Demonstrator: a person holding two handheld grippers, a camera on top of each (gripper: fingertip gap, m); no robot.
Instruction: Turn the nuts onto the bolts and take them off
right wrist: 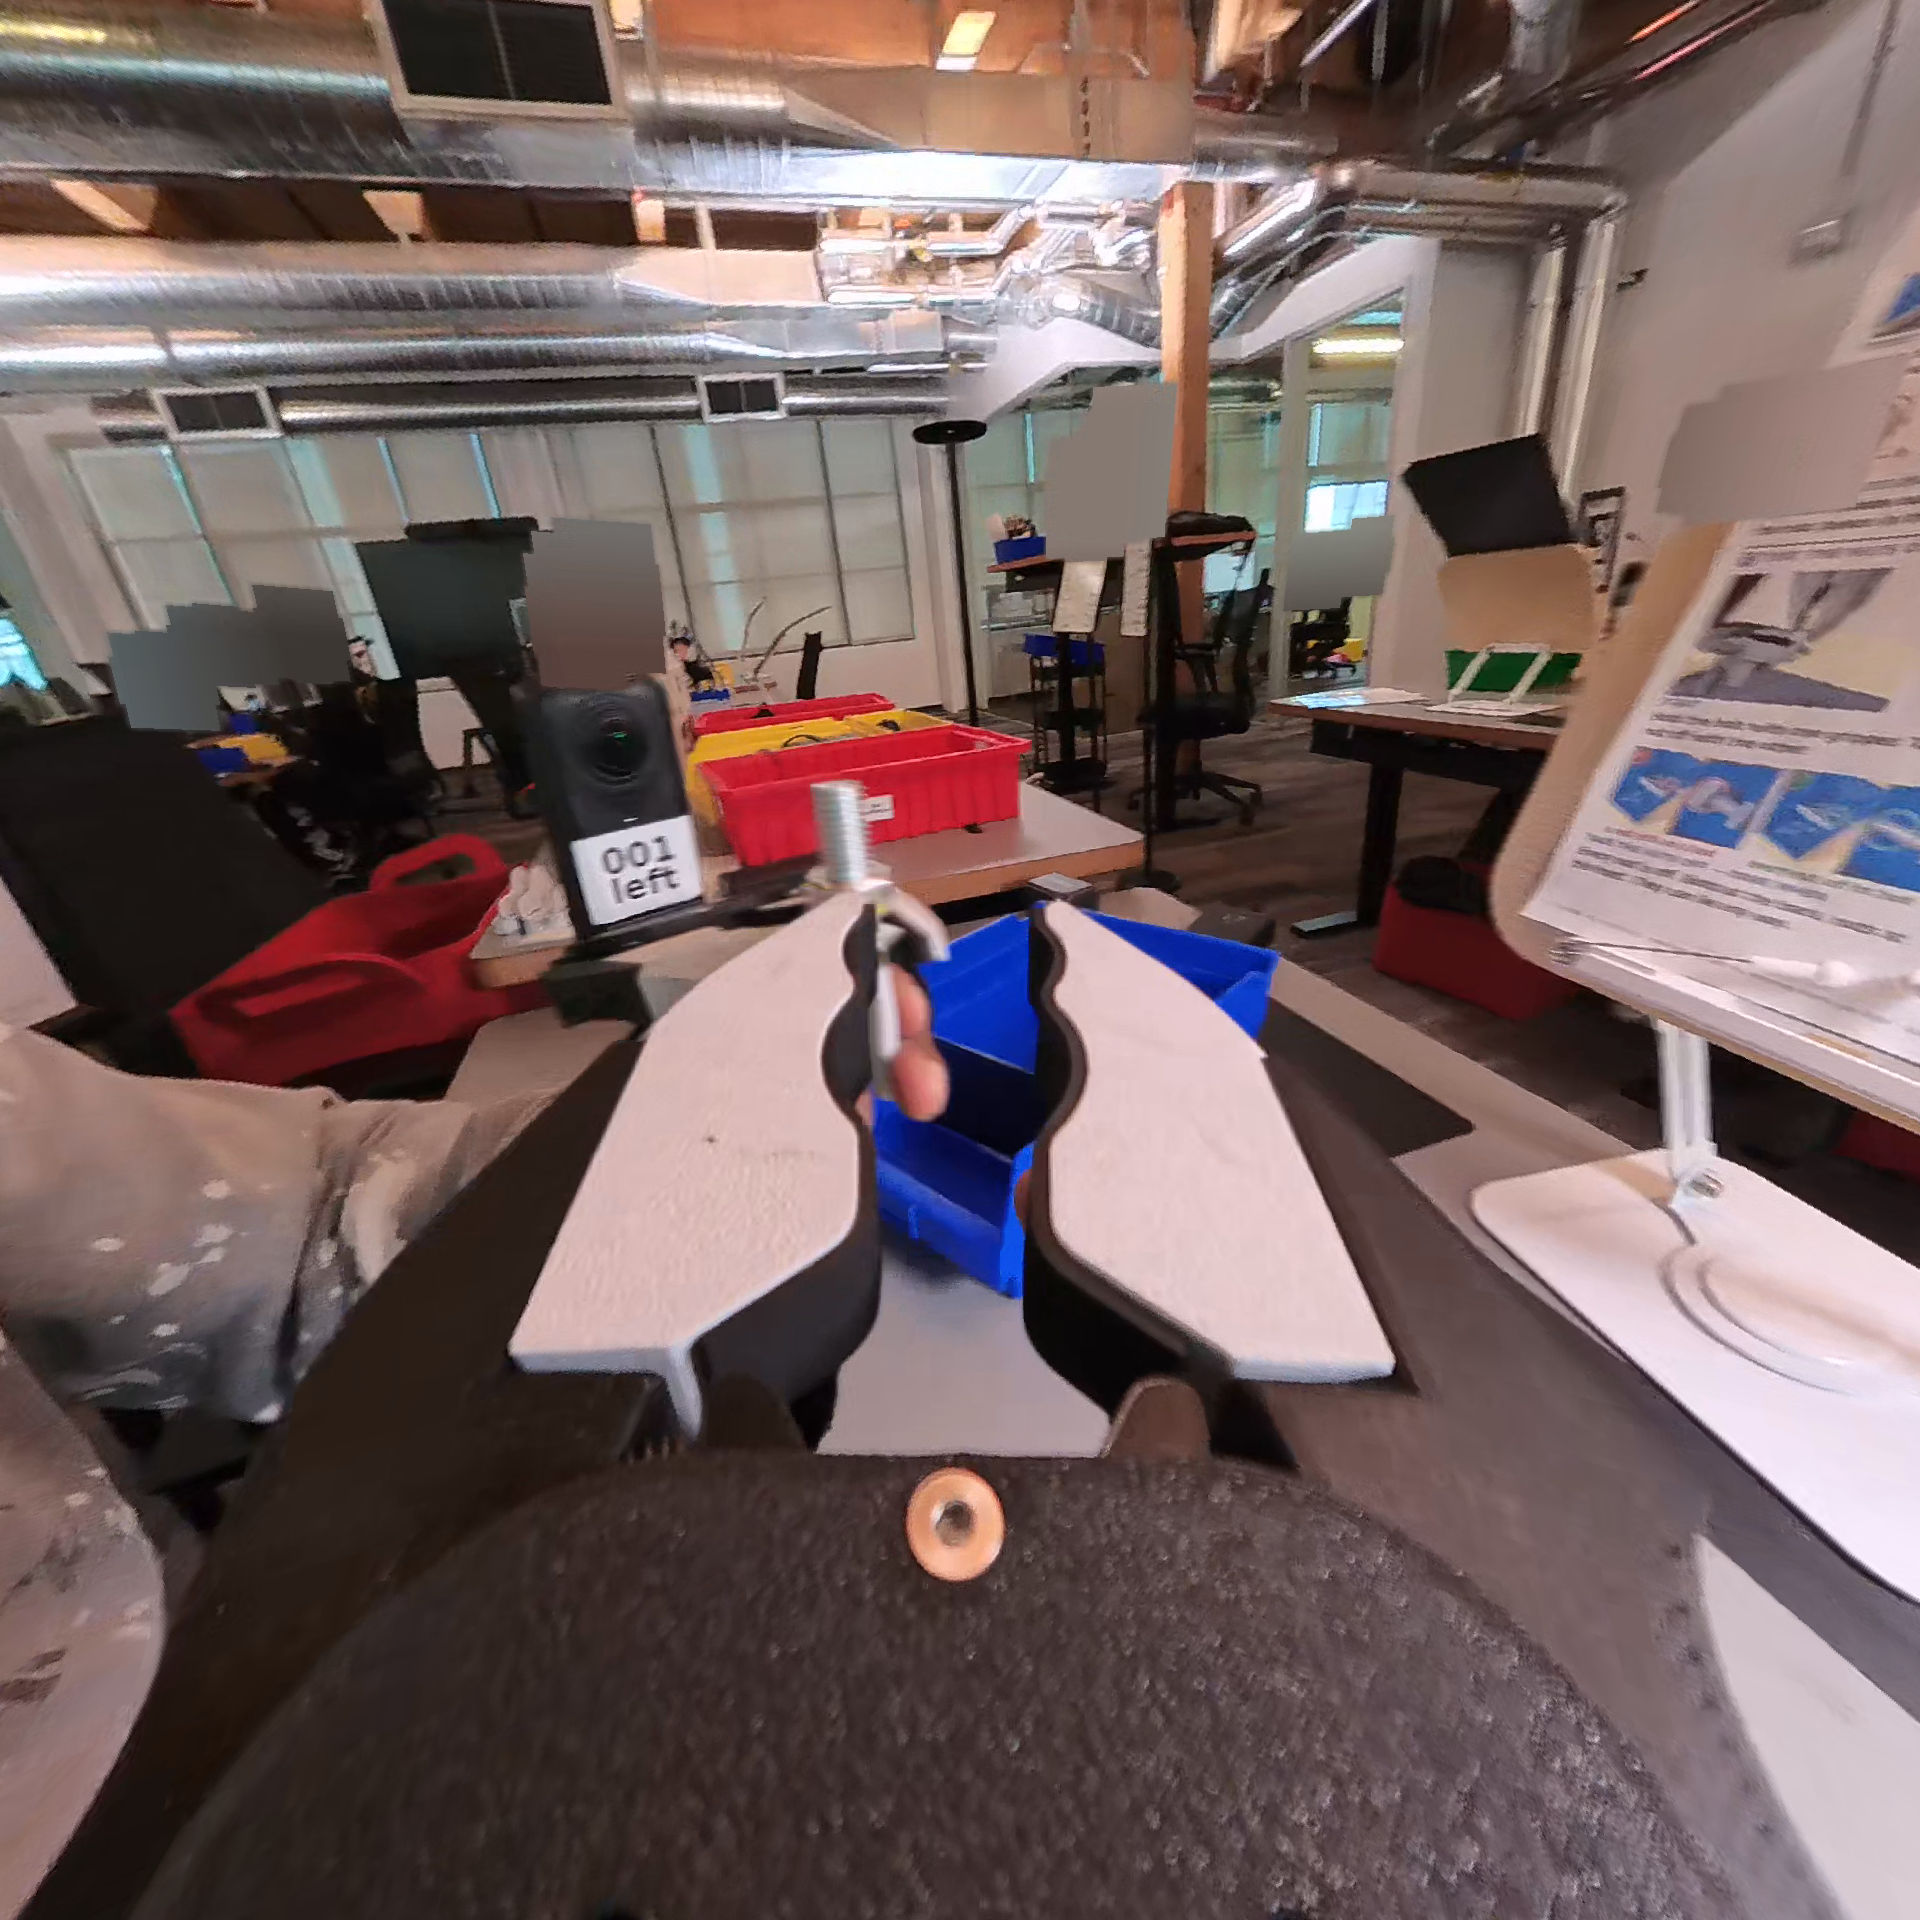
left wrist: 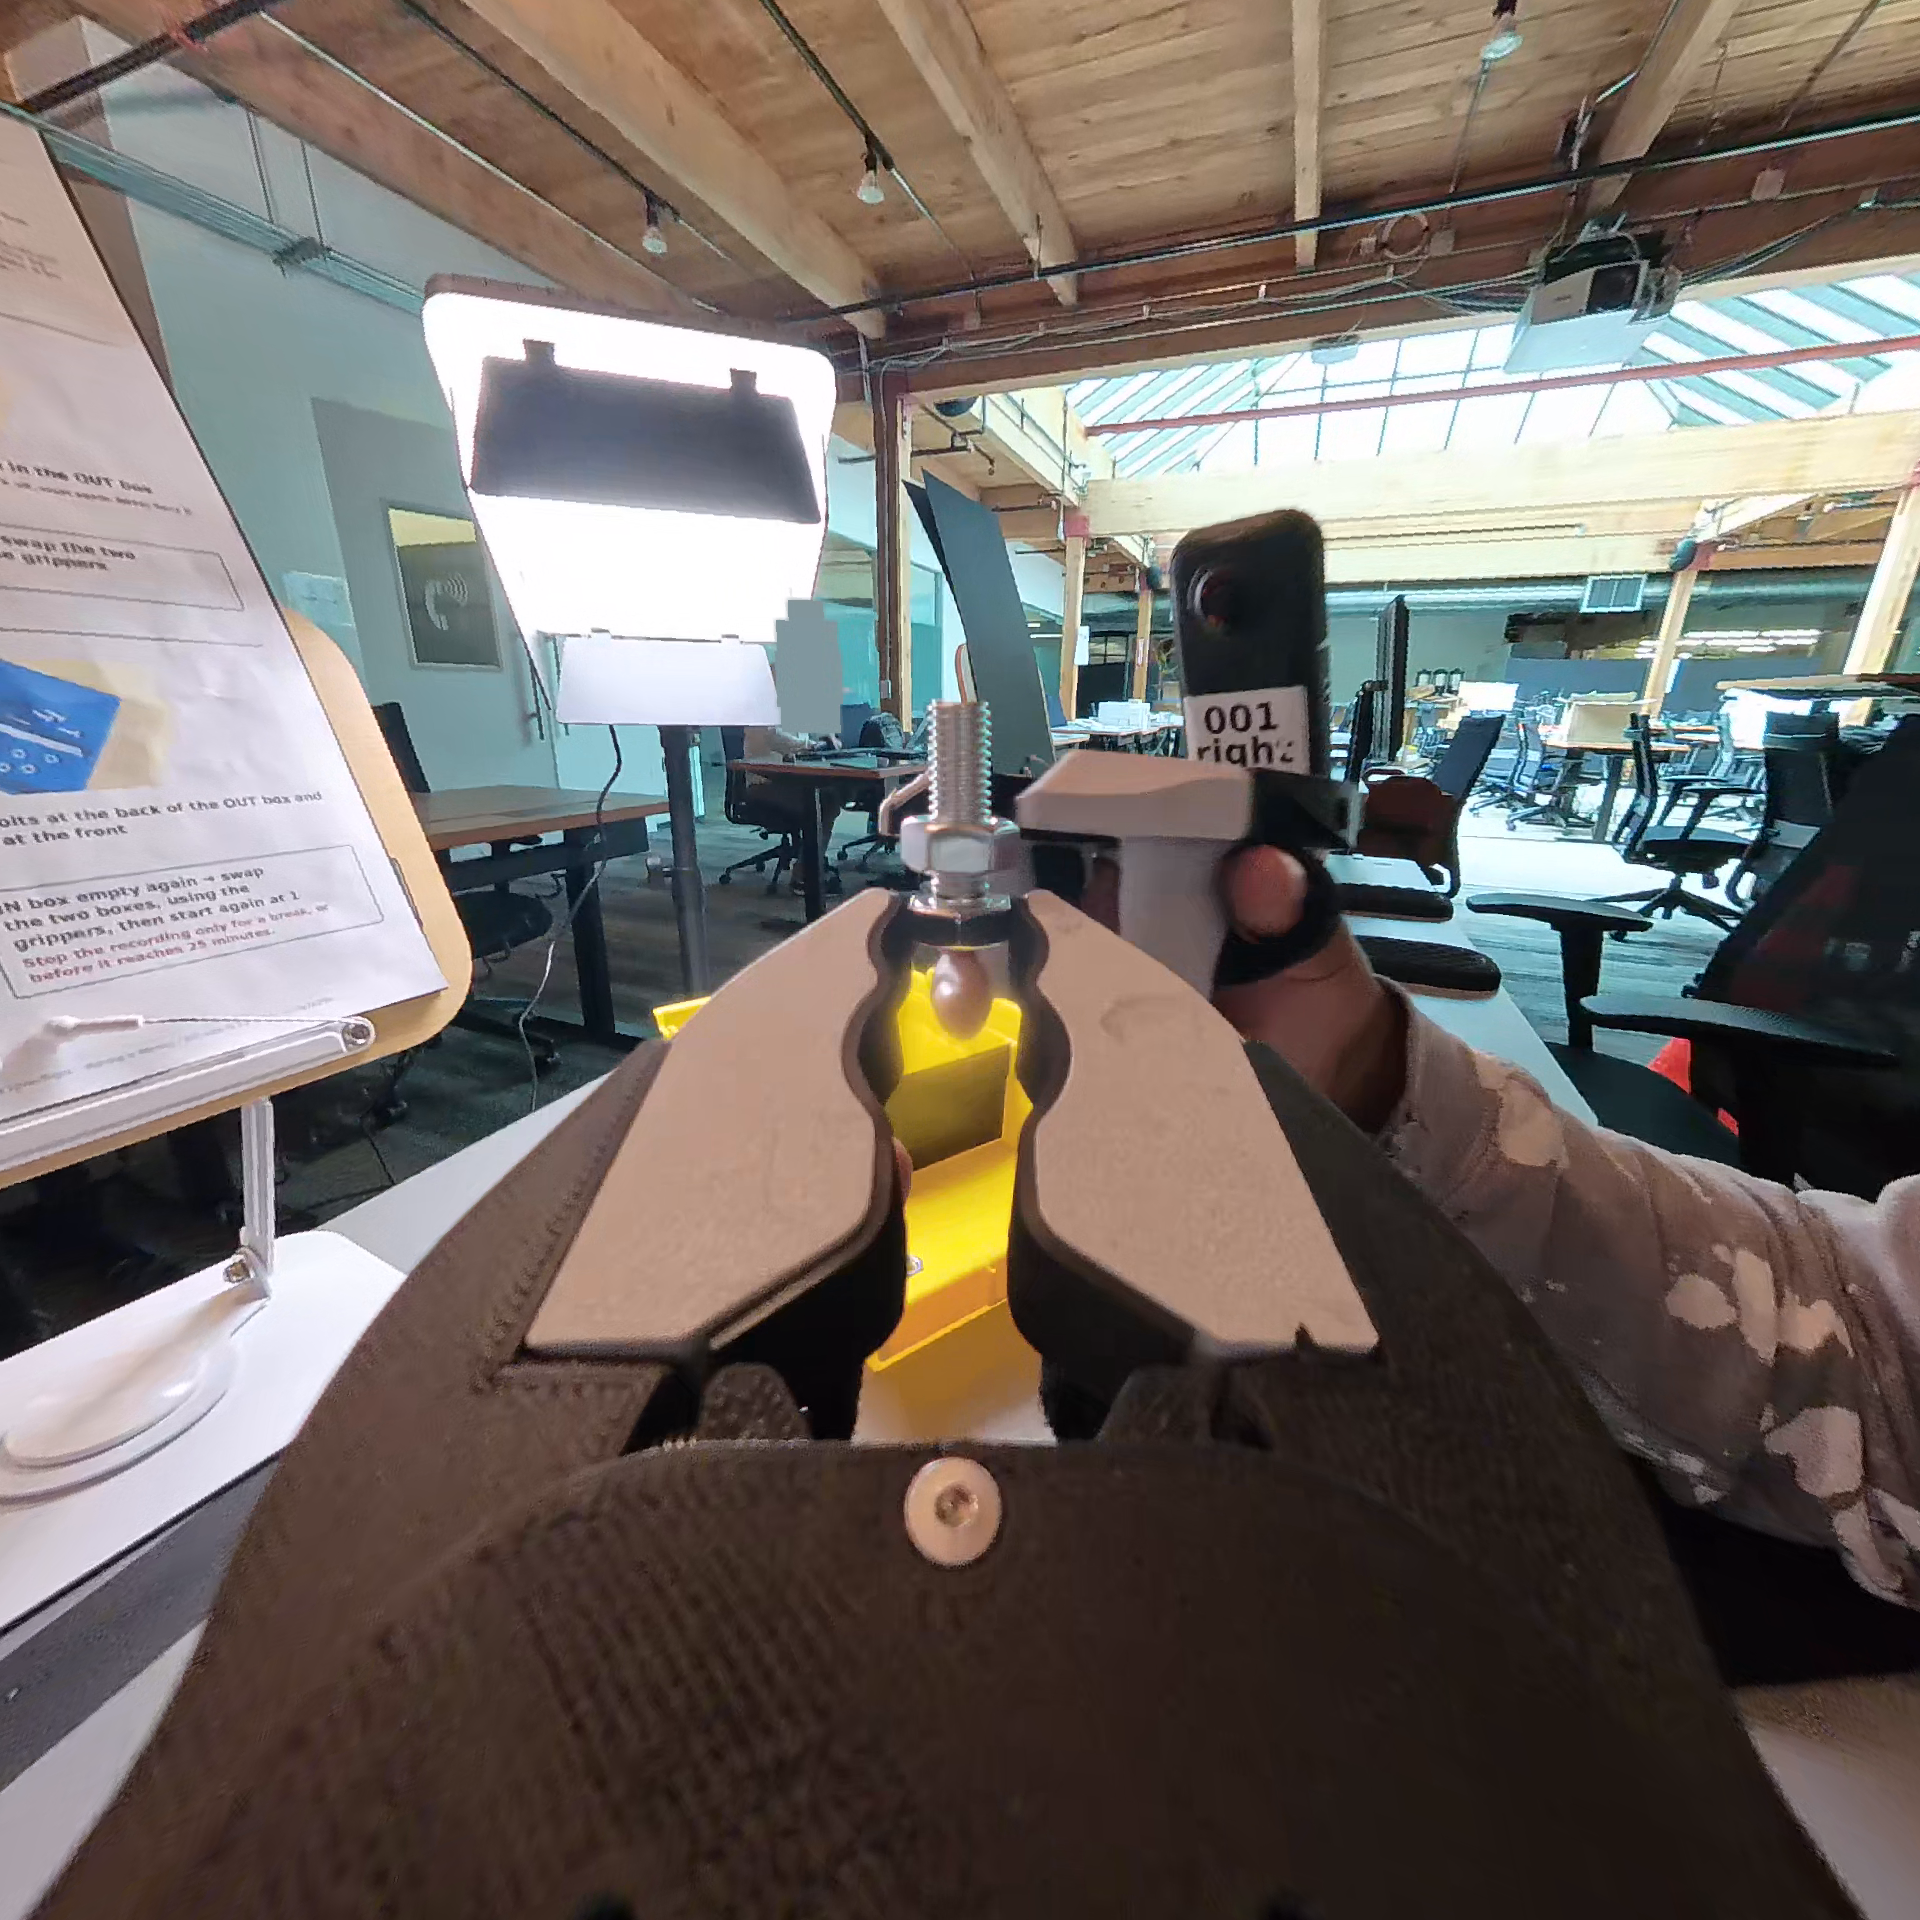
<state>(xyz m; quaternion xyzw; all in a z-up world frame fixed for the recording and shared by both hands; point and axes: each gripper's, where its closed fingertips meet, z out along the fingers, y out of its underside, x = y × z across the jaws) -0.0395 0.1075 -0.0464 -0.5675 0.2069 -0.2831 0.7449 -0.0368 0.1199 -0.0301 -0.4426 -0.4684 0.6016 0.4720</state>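
Observation:
My left gripper (left wrist: 961, 920) is shut on the head of a silver bolt (left wrist: 954, 753) and holds it upright in the air, threads up. A hex nut (left wrist: 961, 844) sits low on the shaft, just above the fingertips. My right gripper (right wrist: 956, 920) is open. One of its grey fingers (left wrist: 1132, 805) reaches in from the right at nut height. In the right wrist view the bolt (right wrist: 837, 821) stands just beyond the tip of its left finger, outside the gap. A person's fingertip (left wrist: 956, 997) shows behind the left jaws.
A yellow bin (left wrist: 956, 1195) lies on the white table below the left gripper. A blue bin (right wrist: 1143, 987) lies below the right one. An instruction sheet on a white stand (left wrist: 156, 727) is at the left, seen at the right in the other view (right wrist: 1766, 779). A patterned sleeve (left wrist: 1662, 1299) is at the right. Less than 4 cm separates the two grippers' tips.

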